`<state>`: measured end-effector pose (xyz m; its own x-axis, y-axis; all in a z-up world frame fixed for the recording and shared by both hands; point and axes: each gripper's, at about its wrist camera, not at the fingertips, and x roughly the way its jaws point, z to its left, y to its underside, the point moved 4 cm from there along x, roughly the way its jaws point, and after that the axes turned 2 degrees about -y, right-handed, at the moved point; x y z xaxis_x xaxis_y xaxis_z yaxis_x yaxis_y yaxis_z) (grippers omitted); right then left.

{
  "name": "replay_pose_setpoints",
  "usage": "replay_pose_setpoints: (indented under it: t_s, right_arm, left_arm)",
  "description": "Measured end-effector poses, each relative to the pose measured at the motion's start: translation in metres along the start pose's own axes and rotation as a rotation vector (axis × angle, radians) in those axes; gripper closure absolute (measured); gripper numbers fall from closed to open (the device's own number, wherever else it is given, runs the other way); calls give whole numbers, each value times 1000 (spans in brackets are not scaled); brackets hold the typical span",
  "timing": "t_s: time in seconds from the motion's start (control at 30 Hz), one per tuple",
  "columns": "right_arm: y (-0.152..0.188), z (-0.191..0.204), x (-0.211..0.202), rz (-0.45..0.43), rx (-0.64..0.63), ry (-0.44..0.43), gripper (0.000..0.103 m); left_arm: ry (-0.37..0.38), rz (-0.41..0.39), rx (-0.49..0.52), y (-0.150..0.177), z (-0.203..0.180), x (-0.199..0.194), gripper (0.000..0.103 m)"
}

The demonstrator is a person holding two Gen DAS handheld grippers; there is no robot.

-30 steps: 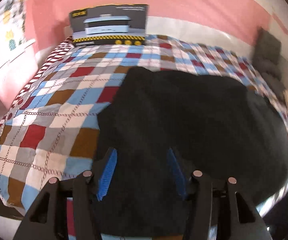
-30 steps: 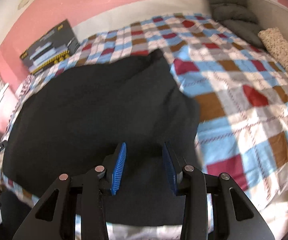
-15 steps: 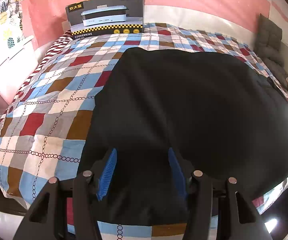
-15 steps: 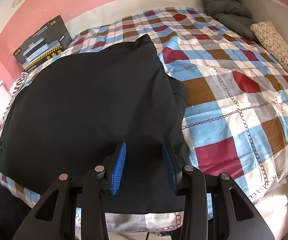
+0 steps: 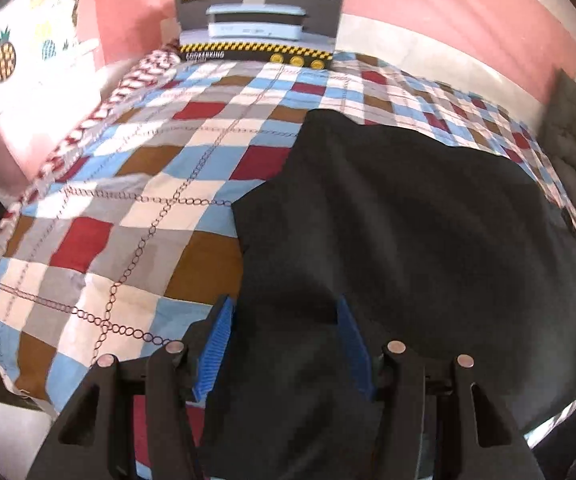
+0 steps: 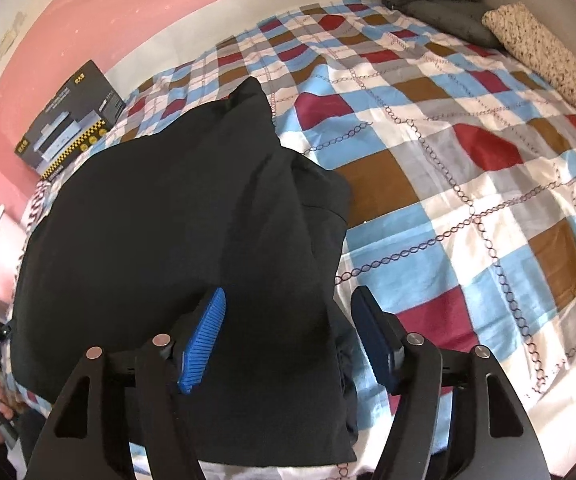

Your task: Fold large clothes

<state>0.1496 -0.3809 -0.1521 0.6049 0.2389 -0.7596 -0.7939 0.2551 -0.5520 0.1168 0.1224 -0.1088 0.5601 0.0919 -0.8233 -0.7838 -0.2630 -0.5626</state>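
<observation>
Big black garment (image 5: 428, 232) is spread across the checkered bedspread (image 5: 136, 216). Left gripper (image 5: 284, 338) and right gripper (image 6: 288, 330) both sit at 6 o'clock over its near edge, jaws wide apart. Appliance box (image 5: 260, 26) sits at 12.

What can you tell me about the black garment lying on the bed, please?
The black garment is large, plain, matte knit-looking fabric, spread mostly flat on the checked bedspread with soft wrinkles. One corner peaks toward the wall; its right edge is doubled into layered folds. The left gripper and right gripper hang over its near edge, jaws open.
</observation>
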Motion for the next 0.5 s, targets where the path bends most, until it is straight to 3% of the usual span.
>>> replay_pose_setpoints:
  t_s: [0.23,0.5]
  right_arm:
    - [-11,-9,14,24,40,-62,29]
    - [-25,-21,43,110,102,-221,25]
  left_arm:
    - [78,21,-52,-11,6,18,45]
    - [212,92,-191,-17,26,52,23]
